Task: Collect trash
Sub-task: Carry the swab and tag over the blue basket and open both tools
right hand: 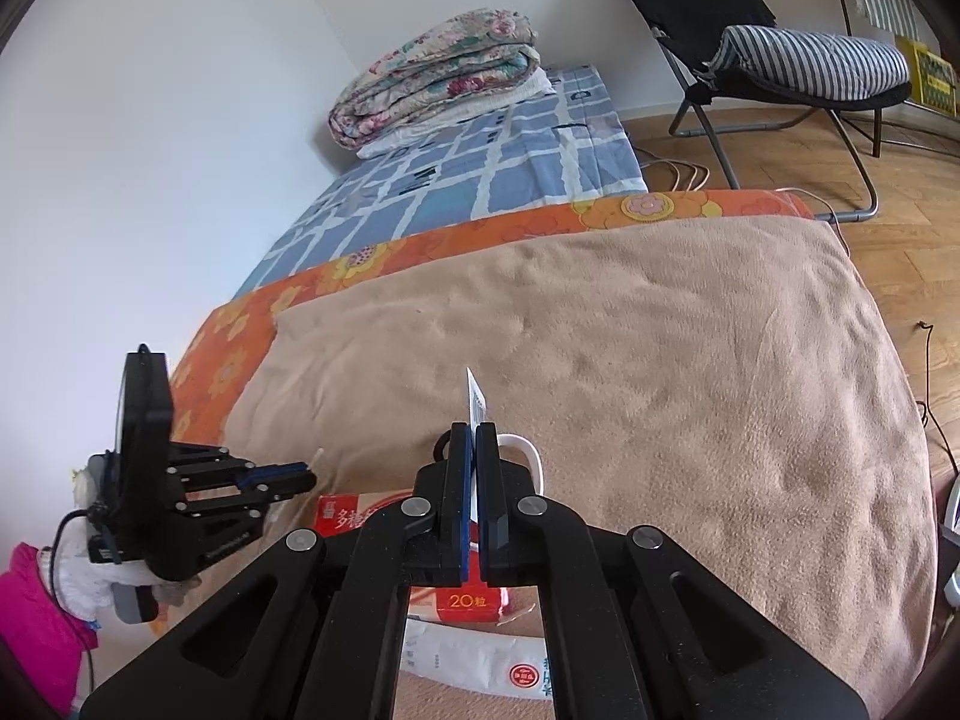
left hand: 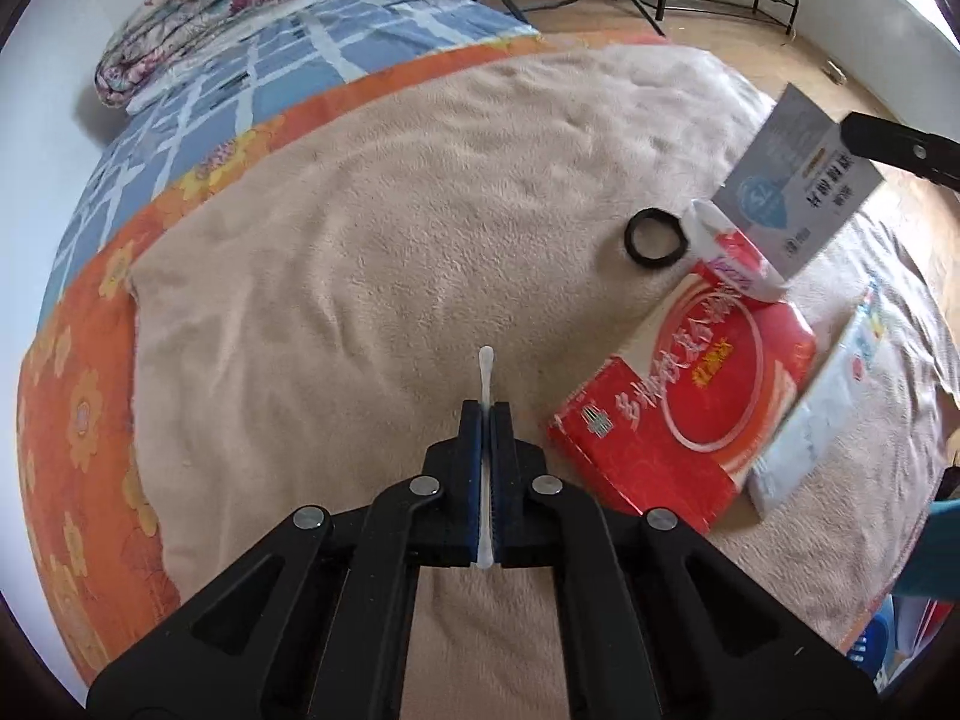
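My left gripper [left hand: 486, 414] is shut on a white cotton swab [left hand: 485, 372] that sticks out past the fingertips, above the beige blanket [left hand: 390, 228]. My right gripper [right hand: 474, 438] is shut on a flat grey-white medicine box [left hand: 792, 180], seen edge-on in the right wrist view [right hand: 476, 399] and held above the blanket. A red medicine box [left hand: 690, 402], a white and red cup [left hand: 735, 258], a black hair tie [left hand: 656, 239] and a white packet [left hand: 822, 414] lie on the blanket at the right. The left gripper also shows in the right wrist view [right hand: 303, 477].
A folded floral quilt [right hand: 438, 78] lies on the blue checked sheet [right hand: 480, 174] at the far end of the bed. A black folding chair [right hand: 780, 54] with a striped cushion stands on the wooden floor [right hand: 900, 252]. Cables lie on the floor beside the bed.
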The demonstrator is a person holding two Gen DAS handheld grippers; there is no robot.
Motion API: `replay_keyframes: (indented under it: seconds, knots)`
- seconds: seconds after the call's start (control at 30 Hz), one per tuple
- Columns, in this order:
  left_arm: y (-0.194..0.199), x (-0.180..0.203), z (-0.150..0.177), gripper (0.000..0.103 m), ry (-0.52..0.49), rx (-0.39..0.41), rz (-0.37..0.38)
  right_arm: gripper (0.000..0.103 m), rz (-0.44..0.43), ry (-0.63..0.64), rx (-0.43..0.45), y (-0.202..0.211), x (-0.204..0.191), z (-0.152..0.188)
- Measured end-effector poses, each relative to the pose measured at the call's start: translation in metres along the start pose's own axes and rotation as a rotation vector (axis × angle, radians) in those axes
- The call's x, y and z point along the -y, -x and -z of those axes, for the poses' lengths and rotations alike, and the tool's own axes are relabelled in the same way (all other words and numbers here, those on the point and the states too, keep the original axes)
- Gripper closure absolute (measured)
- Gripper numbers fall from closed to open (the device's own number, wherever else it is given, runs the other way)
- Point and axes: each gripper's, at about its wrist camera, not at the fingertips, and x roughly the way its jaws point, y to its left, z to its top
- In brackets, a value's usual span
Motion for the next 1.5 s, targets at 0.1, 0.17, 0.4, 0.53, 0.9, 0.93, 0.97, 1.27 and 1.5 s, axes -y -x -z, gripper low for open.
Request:
replay_keyframes:
  seconds: [0.1,0.17,0.4,0.53,0.9,0.93,0.97,1.27,1.5]
  knots:
    - [0.016,0.005,0.003,0.103,-0.009,0.021,-0.001,0.103,-0.004,0.008,0.01,0.008,-0.004,-0.001]
    - [0.027,0.008,0.006,0.103,-0.008,0.039,0.006,0.103,-0.008,0.009,0.014,0.015,-0.006,-0.001]
    - [0.066,0.029,0.027,0.103,-0.005,0.085,0.053,0.103,-0.03,0.023,0.011,0.051,-0.016,0.008]
    - [0.091,0.048,0.044,0.103,-0.016,0.11,0.083,0.103,-0.047,0.031,0.012,0.08,-0.023,0.021]
    - [0.141,0.118,0.114,0.103,-0.061,0.135,0.165,0.103,-0.08,0.059,-0.023,0.148,-0.047,0.082]
    - [0.144,0.123,0.12,0.103,-0.062,0.136,0.176,0.103,-0.082,0.069,-0.028,0.156,-0.05,0.091]
    - [0.146,0.127,0.125,0.103,-0.061,0.135,0.184,0.103,-0.081,0.075,-0.031,0.16,-0.052,0.096]
    - [0.151,0.173,0.184,0.103,-0.087,0.087,0.234,0.103,-0.082,0.136,-0.095,0.196,-0.076,0.169]
    - [0.144,0.202,0.225,0.103,-0.105,0.034,0.276,0.103,-0.09,0.157,-0.158,0.206,-0.085,0.221]
